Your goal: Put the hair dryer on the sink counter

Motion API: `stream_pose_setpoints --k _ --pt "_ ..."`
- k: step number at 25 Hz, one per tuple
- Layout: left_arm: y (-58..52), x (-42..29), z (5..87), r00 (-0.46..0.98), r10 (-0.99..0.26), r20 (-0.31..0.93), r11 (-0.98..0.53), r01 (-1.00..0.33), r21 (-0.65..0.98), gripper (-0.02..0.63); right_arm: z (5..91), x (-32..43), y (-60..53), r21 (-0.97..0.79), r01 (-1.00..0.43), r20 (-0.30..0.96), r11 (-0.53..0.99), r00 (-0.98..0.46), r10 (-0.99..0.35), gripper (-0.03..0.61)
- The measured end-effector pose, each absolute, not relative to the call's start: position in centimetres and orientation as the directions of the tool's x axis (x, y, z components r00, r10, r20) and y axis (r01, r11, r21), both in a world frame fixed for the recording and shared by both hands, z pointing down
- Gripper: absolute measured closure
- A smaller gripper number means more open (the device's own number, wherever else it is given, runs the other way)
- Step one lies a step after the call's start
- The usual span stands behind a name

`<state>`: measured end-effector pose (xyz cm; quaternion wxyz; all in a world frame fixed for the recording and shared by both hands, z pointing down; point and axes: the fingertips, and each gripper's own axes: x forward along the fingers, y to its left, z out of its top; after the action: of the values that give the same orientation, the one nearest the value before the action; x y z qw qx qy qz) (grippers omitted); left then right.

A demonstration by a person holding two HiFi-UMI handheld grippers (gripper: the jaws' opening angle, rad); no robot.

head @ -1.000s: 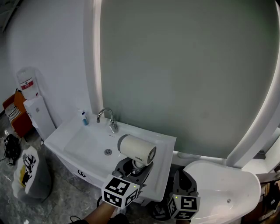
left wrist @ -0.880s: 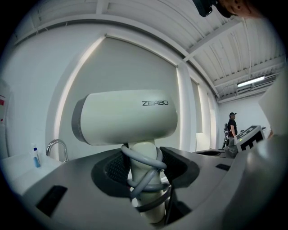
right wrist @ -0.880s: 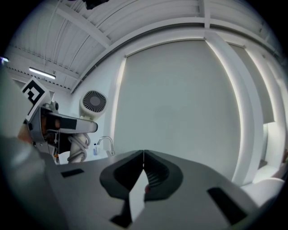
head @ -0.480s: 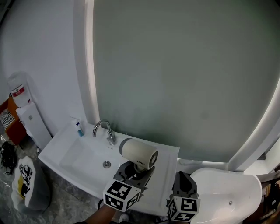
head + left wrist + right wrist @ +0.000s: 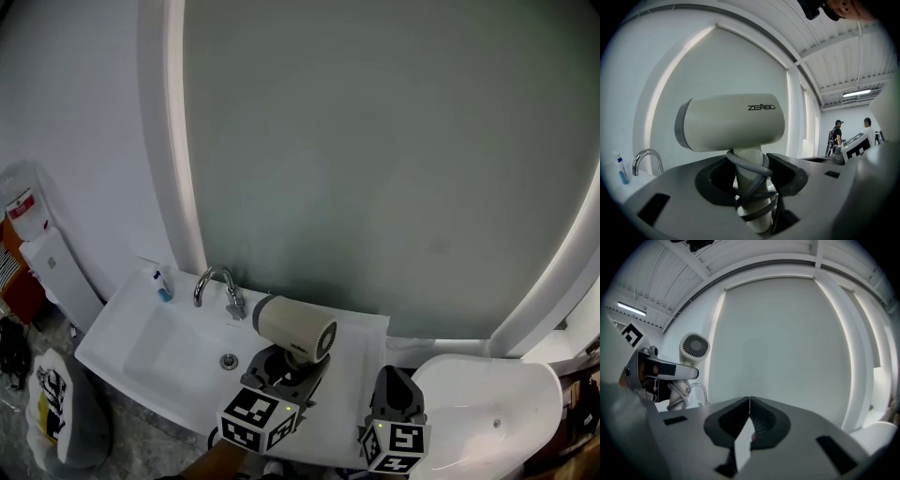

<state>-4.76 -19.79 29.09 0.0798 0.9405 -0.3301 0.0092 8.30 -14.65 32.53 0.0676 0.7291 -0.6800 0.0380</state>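
While the left gripper (image 5: 287, 360) clamps its cord-wrapped handle, one cream, grey-banded hair dryer (image 5: 292, 325) hangs over the sink counter's (image 5: 354, 373) right end. One tap (image 5: 214, 281) and one bottle (image 5: 161, 284) stand at the back edge; the right gripper (image 5: 394, 384) is closed, empty.

Side by side: left gripper (image 5: 285, 362), fingers around the hair dryer (image 5: 292, 324) handle; right gripper (image 5: 392, 377), fingers together.
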Motion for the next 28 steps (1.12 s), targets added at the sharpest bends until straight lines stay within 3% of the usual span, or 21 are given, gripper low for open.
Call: stream_pose_setpoints --k 28 --pt "-21.4 0.3 30.5 0.731 -0.669 0.137 -0.714 -0.683 0.154 0.414 32.6 13.9 -17.0 0.013 -1.000 0.165 0.002 0.001 -0.986 0.557"
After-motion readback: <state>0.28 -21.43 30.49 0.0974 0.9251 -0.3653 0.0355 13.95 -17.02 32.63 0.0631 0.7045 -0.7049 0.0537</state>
